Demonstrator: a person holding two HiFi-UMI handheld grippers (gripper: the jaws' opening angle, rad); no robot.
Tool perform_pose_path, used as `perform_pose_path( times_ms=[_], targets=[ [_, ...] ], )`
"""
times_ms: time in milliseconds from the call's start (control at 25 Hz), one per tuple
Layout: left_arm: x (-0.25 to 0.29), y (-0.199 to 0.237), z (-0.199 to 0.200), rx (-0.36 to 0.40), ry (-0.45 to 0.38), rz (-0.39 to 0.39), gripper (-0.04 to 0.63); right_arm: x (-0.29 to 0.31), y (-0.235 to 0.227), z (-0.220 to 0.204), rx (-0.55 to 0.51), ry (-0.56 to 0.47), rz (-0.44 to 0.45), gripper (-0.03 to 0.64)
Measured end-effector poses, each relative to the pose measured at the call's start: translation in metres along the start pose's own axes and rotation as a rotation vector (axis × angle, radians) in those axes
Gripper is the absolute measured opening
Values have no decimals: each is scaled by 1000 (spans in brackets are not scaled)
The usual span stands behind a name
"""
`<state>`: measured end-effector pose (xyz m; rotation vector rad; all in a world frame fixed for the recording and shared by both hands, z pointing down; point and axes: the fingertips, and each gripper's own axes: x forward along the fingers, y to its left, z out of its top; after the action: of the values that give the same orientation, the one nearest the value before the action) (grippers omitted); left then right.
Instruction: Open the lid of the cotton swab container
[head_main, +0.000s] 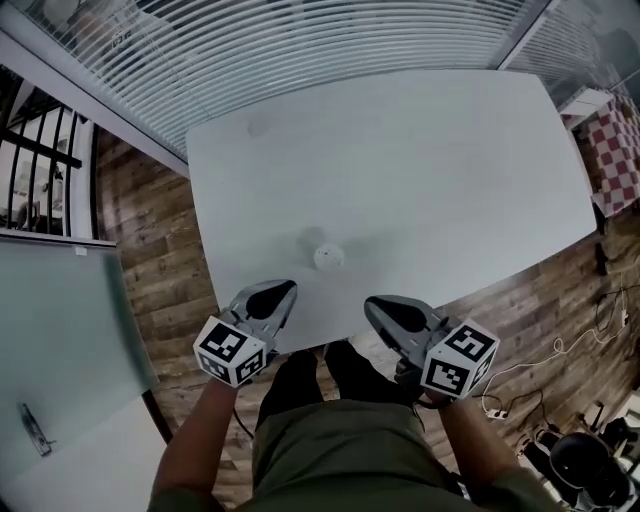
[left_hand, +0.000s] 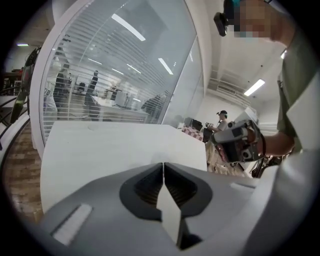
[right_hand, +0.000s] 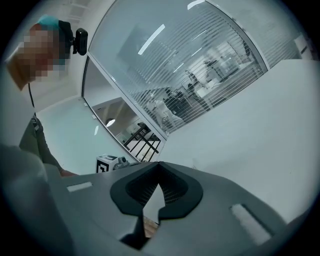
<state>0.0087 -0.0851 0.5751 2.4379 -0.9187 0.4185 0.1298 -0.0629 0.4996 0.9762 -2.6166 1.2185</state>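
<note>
A small round white cotton swab container (head_main: 328, 257) stands on the white table (head_main: 430, 170), a short way in from the front edge. My left gripper (head_main: 288, 289) hovers at that edge, left of and nearer to me than the container, its jaws shut and empty. My right gripper (head_main: 371, 304) is on the other side, right of the container, also shut and empty. Neither touches the container. In the left gripper view the jaws (left_hand: 163, 164) meet with nothing between them; the right gripper view shows the same (right_hand: 159, 164). Neither gripper view shows the container.
A glass wall with blinds (head_main: 300, 40) runs behind the table. Wooden floor (head_main: 160, 260) lies to the left and right. A red-checked surface (head_main: 612, 150) sits at the far right, with cables (head_main: 540, 370) on the floor below it. My legs (head_main: 330, 400) stand against the table's front edge.
</note>
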Motion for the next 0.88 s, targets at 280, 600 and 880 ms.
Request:
perform_pose_path(
  times_ms=[280,600,880],
  targets=[
    [21,13,-17,50,48,-31,35,5,-12,-17,27,13,-19,10],
    [41,17,-28,250,159,-109,111,9,-16,-24,53,1,-42,10],
    [63,9,-38,401,233,-201,184,8,-25,-33,80,-6,-69,10]
  ],
)
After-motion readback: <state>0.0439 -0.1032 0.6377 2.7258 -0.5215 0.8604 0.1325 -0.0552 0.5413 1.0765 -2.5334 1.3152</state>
